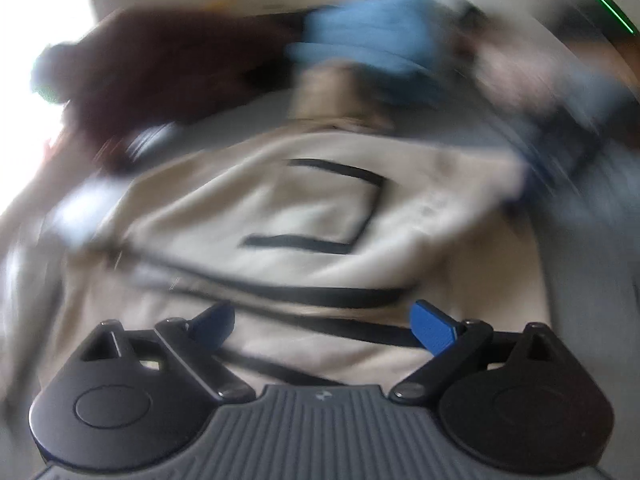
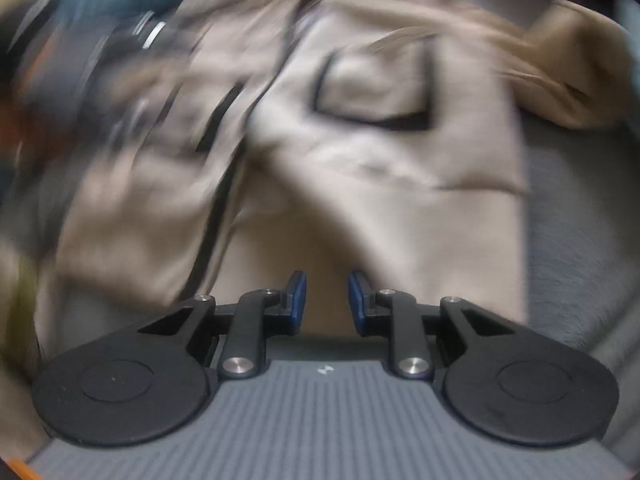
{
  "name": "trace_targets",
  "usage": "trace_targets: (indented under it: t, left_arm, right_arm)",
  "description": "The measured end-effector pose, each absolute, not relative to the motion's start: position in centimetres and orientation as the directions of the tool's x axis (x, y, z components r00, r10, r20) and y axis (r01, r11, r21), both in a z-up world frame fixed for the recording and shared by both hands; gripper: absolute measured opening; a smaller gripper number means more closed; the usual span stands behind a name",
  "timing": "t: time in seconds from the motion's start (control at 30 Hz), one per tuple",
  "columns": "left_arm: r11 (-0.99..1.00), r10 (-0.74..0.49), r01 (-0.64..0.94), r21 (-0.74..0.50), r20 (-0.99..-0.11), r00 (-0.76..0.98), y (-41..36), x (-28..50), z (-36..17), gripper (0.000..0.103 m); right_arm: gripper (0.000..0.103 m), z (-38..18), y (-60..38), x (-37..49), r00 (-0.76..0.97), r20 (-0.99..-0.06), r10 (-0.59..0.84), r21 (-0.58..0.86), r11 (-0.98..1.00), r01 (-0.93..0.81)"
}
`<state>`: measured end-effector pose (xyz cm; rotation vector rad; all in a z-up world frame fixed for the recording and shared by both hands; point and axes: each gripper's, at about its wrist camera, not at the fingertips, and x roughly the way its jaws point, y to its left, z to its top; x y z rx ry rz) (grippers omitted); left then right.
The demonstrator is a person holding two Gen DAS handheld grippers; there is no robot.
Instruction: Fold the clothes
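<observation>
Looking down along both tools, I see a beige garment [image 1: 280,208] with black trim and a black-outlined pocket spread out in front of me on a grey surface [image 2: 568,240]; both views are smeared with blur, so finer detail is lost. No container is clear enough for me to name. My left tool [image 1: 324,320] stands wide open, its blue pads [image 1: 434,326] well apart, with nothing pinched between them; the garment's black-edged seam runs across just beyond the tips, and I cannot tell whether the pads touch the cloth. My right tool [image 2: 327,300] has its blue pads [image 2: 298,292] drawn close together but with a clear gap, and no fabric sits in that gap; the beige cloth lies directly beneath and ahead of it, the pocket farther out and a little to the right. Both tools point steeply downward at the garment. Past the garment in the left view I make out a blue cloth [image 1: 372,40] and a dark brown cloth [image 1: 160,68], both blurred.
</observation>
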<state>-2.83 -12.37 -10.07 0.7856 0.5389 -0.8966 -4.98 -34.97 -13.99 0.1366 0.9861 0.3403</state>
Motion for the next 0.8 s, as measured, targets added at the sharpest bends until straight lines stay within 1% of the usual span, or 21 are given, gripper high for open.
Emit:
trace_targets:
  t: [0.03,0.07,0.1,0.17,0.2,0.27,0.37,0.47,0.53,0.63,0.7,0.77,0.8]
  left_arm:
    - [0.325,-0.468,0.845,0.424,-0.704,0.534,-13.4,-3.7,-10.7,0.093]
    - [0.286,-0.462,0.846,0.45,-0.708,0.533,-14.2,-4.2,-11.4,0.09]
    - [0.257,-0.458,0.849,0.462,-0.715,0.528,-15.0,-4.3,-11.9,0.088]
    - [0.226,-0.448,0.855,0.468,-0.729,0.517,-16.5,-4.2,-12.8,0.078]
    - [0.246,-0.441,0.858,0.45,-0.736,0.513,-17.0,-3.7,-13.0,0.075]
    - [0.314,-0.433,0.866,0.39,-0.753,0.496,-17.6,-2.1,-13.0,0.063]
    - [0.443,-0.438,0.862,0.247,-0.779,0.449,-17.9,1.1,-12.5,0.055]
    - [0.543,-0.465,0.832,0.114,-0.785,0.41,-17.6,4.3,-11.9,0.054]
    - [0.583,-0.487,0.812,0.033,-0.786,0.382,-17.7,6.0,-11.9,0.054]
    - [0.629,-0.53,0.767,-0.128,-0.792,0.303,-18.0,9.0,-12.2,0.054]
    - [0.658,-0.558,0.711,-0.246,-0.794,0.242,-18.1,10.8,-12.5,0.058]
    - [0.673,-0.583,0.659,-0.337,-0.79,0.19,-18.0,12.5,-12.6,0.062]
    - [0.675,-0.597,0.636,-0.375,-0.784,0.17,-17.9,13.2,-12.5,0.062]
  right_arm:
    - [0.022,-14.0,-36.3,-4.7,0.543,-0.759,0.358,0.32,0.933,-0.166]
    - [0.022,-14.2,-37.7,-4.4,0.579,-0.723,0.378,0.386,0.915,-0.115]
    - [0.022,-14.3,-39.0,-4.0,0.614,-0.684,0.393,0.452,0.89,-0.066]
    - [0.023,-14.9,-41.4,-3.6,0.679,-0.608,0.412,0.573,0.819,0.016]
    - [0.023,-15.5,-42.2,-3.6,0.699,-0.578,0.422,0.623,0.781,0.044]
    - [0.024,-16.6,-43.2,-3.5,0.722,-0.536,0.438,0.698,0.711,0.087]
    - [0.024,-18.1,-44.2,-3.9,0.726,-0.49,0.483,0.786,0.605,0.128]
    - [0.024,-17.5,-44.6,-5.2,0.754,-0.419,0.506,0.826,0.558,0.084]
    - [0.025,-16.5,-44.6,-6.2,0.754,-0.366,0.546,0.833,0.553,0.005]
    - [0.025,-15.4,-43.5,-6.9,0.676,-0.374,0.635,0.802,0.587,-0.108]
    - [0.025,-15.4,-41.8,-6.4,0.603,-0.416,0.681,0.771,0.616,-0.164]
    - [0.025,-15.4,-40.1,-5.9,0.525,-0.459,0.717,0.739,0.636,-0.223]
    - [0.025,-15.6,-39.8,-5.4,0.515,-0.473,0.715,0.73,0.645,-0.226]
